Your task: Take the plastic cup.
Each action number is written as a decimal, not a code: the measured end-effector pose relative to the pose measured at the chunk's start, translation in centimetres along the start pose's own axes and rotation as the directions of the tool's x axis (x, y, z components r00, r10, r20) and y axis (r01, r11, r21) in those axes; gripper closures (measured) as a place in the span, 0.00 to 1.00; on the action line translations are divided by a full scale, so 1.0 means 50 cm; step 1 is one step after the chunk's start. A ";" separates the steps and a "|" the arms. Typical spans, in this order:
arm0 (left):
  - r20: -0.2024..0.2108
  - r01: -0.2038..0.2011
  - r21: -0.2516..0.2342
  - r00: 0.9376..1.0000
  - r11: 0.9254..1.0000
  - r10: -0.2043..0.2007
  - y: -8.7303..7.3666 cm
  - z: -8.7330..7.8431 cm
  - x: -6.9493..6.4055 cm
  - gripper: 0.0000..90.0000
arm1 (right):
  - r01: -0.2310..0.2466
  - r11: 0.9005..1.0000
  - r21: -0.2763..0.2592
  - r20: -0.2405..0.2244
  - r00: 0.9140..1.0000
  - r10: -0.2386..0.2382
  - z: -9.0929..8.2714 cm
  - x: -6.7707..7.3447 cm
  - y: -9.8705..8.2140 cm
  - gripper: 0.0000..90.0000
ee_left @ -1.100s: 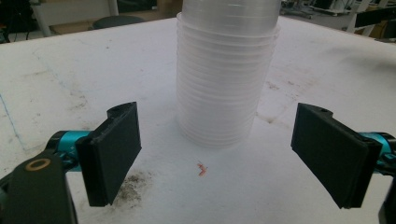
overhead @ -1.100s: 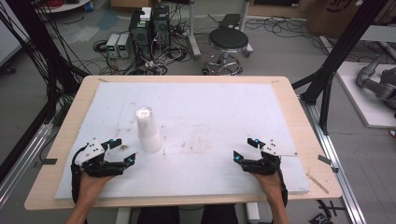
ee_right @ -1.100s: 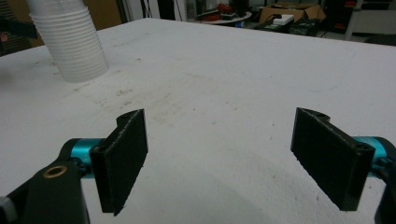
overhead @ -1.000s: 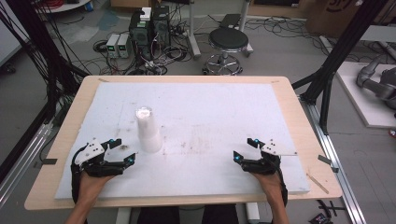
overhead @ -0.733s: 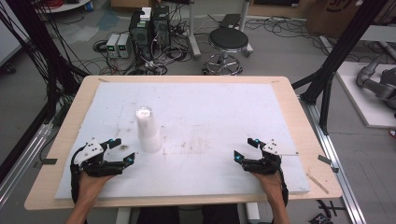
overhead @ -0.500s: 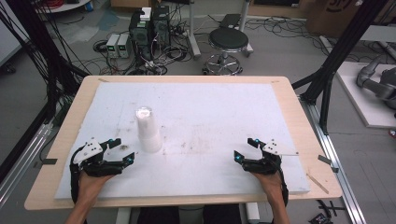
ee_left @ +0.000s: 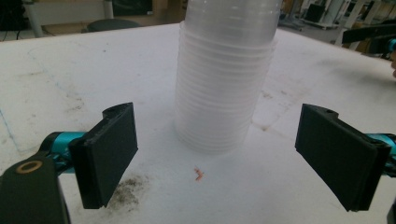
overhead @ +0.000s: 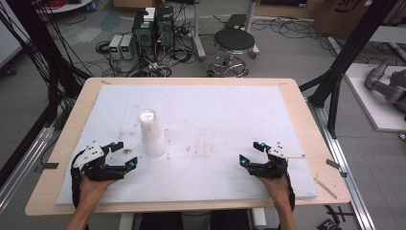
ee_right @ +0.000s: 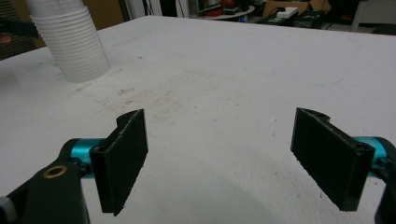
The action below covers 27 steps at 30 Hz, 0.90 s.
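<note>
1. Stack of cups [overhead: 152, 134] stands upright on the white foam board [overhead: 230, 110] that covers the tabletop [overhead: 306, 120], left of centre. Left tongs [overhead: 122, 157] sit just beside it, nearer the person; right tongs [overhead: 247, 154] rest well apart, toward the right edge.
2. Left tongs [ee_left: 215, 154]: jaws spread wide, have just been opening, nothing held. The stack [ee_left: 224, 79] stands ahead of the gap, not yet between the pads.
3. Right tongs [ee_right: 219, 158]: jaws wide, empty, bare board between them; the stack [ee_right: 70, 42] shows far off.
4. Risks, as I judge them:
   - The stack is tall and light, so a sideways nudge from one pad would likely tip it or skid it.
   - Thin plastic walls may buckle or slip under a hard squeeze.
   - A pinch on the top rim might lift several nested cups, not one (they look tightly nested).
5. Materials: cups are translucent, thin, ribbed by stacked rims, tapering upward. Pads are flat, matte black, rectangular. The board is matte white, scuffed, with dark smudges and a small reddish speck [ee_left: 199, 174].
</note>
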<state>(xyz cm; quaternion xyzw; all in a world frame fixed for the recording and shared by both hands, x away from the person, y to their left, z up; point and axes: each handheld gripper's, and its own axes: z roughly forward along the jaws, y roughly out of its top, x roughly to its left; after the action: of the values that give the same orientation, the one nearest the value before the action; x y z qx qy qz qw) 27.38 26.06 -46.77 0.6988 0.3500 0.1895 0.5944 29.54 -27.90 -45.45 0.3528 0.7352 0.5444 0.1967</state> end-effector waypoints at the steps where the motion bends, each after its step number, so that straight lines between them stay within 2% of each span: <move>1: 0.002 0.001 -0.013 1.000 1.000 -0.001 0.006 -0.002 0.000 0.14 | 0.000 1.000 0.009 -0.001 1.000 0.000 0.001 0.000 0.001 0.21; 4: 0.001 -0.010 -0.051 1.000 0.999 0.010 0.031 -0.011 0.000 0.13 | 0.000 1.000 0.015 -0.002 1.000 0.000 0.002 0.002 0.001 0.21; 9: 0.015 -0.028 -0.083 0.999 0.996 0.030 0.085 -0.025 0.004 0.12 | -0.006 1.000 0.009 -0.004 1.000 0.006 0.001 0.000 0.000 0.21; 17: 0.037 -0.060 -0.110 0.997 0.992 0.064 0.178 -0.032 0.007 0.12 | 0.007 1.000 -0.002 -0.006 1.000 -0.007 0.000 0.001 0.000 0.21; 19: 0.049 -0.074 -0.108 0.996 0.991 0.080 0.204 -0.029 0.008 0.13 | 0.011 1.000 -0.004 -0.009 1.000 -0.011 -0.001 0.001 0.000 0.21; 20: 0.049 -0.074 -0.108 0.996 0.991 0.080 0.204 -0.029 0.008 0.12 | 0.011 1.000 -0.004 -0.009 1.000 -0.011 -0.001 0.001 0.000 0.21; 23: 0.083 -0.076 -0.091 0.993 0.993 0.084 0.228 -0.019 0.011 0.12 | 0.004 1.000 -0.001 -0.009 1.000 -0.004 -0.001 0.001 0.000 0.21; 25: 0.129 -0.075 -0.063 0.988 0.995 0.082 0.242 -0.008 0.012 0.13 | 0.006 1.000 -0.001 -0.009 1.000 -0.006 -0.001 0.001 0.000 0.21; 27: 0.146 -0.097 -0.042 0.984 0.994 0.102 0.255 0.003 0.013 0.12 | 0.010 1.000 -0.005 -0.009 1.000 -0.010 -0.001 0.001 0.000 0.21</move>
<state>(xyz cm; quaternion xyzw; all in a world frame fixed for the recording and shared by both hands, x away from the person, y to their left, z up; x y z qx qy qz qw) 31.30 25.78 -34.62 0.7172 0.2663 0.1727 0.6204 29.48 -27.89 -45.45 0.3461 0.7366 0.5467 0.1971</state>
